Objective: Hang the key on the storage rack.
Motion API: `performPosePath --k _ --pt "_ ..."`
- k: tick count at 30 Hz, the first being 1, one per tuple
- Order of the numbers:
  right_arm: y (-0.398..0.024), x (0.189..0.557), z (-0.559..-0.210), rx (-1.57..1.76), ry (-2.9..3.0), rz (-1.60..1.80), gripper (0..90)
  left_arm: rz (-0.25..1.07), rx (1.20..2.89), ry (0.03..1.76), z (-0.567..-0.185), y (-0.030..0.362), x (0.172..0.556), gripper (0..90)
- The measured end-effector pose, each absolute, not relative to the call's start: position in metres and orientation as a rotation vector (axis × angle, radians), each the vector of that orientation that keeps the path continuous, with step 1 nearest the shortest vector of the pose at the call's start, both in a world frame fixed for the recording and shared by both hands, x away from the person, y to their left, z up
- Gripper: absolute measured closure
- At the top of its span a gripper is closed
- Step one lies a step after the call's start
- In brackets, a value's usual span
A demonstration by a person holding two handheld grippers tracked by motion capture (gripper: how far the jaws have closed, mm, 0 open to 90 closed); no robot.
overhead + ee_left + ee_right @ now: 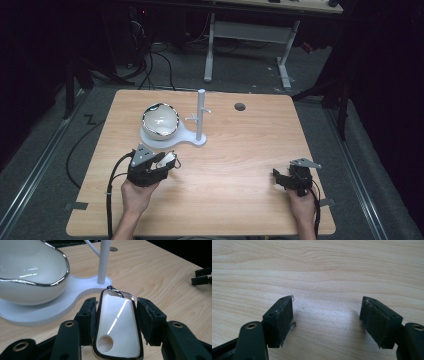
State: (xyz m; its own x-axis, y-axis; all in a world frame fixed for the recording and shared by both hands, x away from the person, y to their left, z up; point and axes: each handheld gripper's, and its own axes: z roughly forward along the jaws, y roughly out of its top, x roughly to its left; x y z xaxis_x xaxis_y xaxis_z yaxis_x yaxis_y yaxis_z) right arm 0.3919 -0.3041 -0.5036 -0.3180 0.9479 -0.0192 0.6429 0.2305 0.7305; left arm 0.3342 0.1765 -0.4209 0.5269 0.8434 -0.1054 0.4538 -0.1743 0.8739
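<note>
Left gripper view: my left gripper (117,315) is clamped on a white, silver-rimmed spoon rest (117,327), held above the table (162,277) near its front left corner, just in front of the white stand (82,290) carrying a bowl (30,277). My right gripper (327,320), jaws apart with nothing between them, sits near the front right corner.

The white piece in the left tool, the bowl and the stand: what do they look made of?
The white piece clamped in the left tool looks like glazed ceramic with a silvery rim: sharp glossy highlights. The bowl matches it, glossy with a metallic edge. The stand looks like matte white plastic, possibly printed: no shine, fine ridges along its edge.
</note>
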Motion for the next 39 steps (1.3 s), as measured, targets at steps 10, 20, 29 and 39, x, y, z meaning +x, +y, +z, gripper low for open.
performPosePath --k 10,20,29,39 --pt "-0.304 0.392 -0.504 1.457 2.045 0.871 27.0 0.500 1.776 1.050 -0.404 0.174 0.348 51.9" --pt "-0.304 0.392 -0.504 1.457 2.045 0.871 27.0 0.500 1.748 1.019 -0.383 0.170 0.367 51.9" --pt "-0.304 0.392 -0.504 1.457 2.046 0.871 27.0 0.513 1.715 1.029 -0.373 0.171 0.379 51.9" --pt "-0.304 0.392 -0.504 1.457 2.045 0.871 27.0 0.519 1.704 1.044 -0.362 0.173 0.395 51.9"
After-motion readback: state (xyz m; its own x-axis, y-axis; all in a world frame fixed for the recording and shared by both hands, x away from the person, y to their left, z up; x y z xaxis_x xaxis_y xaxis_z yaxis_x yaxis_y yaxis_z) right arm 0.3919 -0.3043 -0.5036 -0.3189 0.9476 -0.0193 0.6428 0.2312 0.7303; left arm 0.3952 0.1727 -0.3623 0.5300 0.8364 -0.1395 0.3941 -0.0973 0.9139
